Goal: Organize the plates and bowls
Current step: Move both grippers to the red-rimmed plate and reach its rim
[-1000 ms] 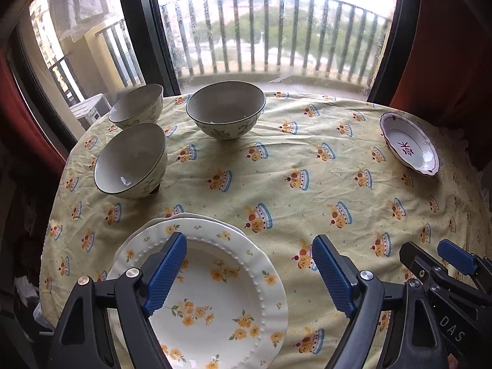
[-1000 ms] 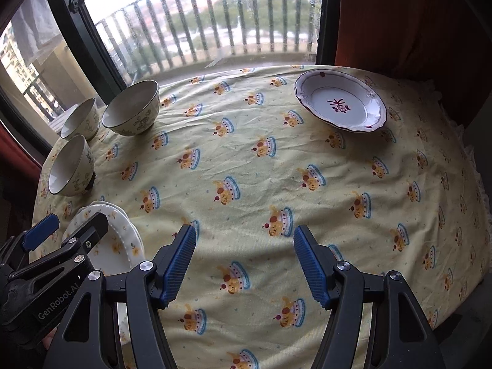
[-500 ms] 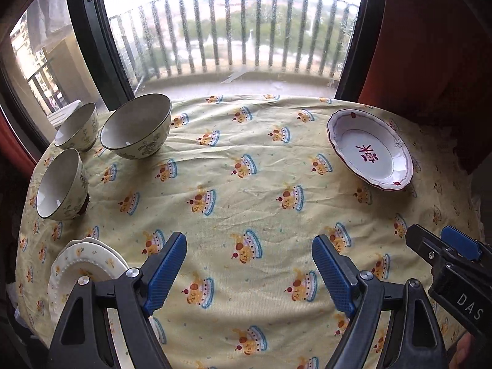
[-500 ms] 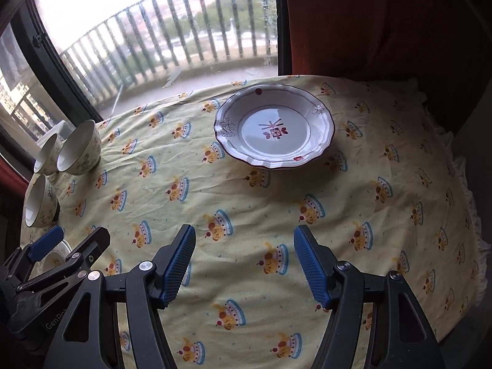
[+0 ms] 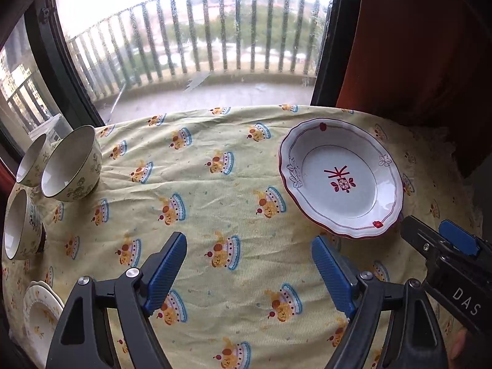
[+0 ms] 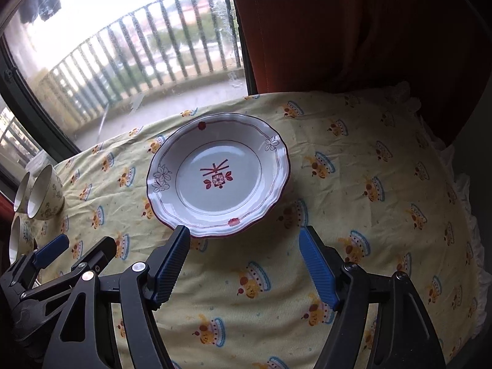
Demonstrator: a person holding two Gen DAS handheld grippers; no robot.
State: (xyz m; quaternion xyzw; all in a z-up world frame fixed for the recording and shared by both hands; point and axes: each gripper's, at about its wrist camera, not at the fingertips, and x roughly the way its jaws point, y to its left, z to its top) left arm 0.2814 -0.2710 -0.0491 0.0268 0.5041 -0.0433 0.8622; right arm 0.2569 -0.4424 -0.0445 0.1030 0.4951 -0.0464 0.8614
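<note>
A white deep plate with red trim sits on the yellow tablecloth; it also shows in the left wrist view at the right. My right gripper is open and empty, just short of the plate's near rim. My left gripper is open and empty over bare cloth, left of the plate. Three floral bowls stand at the left: the big one, one behind it, one nearer. A stack of flowered plates lies at the near left edge.
The round table has a yellow cupcake-print cloth and drops off at the right. A window with a balcony railing and a red curtain stand behind it. The right gripper's body is beside my left one.
Both grippers have swung right, away from the flowered plates and bowls, toward the red-trim plate. The plate has grown larger and more central in the right wrist view. Both stayed open.
</note>
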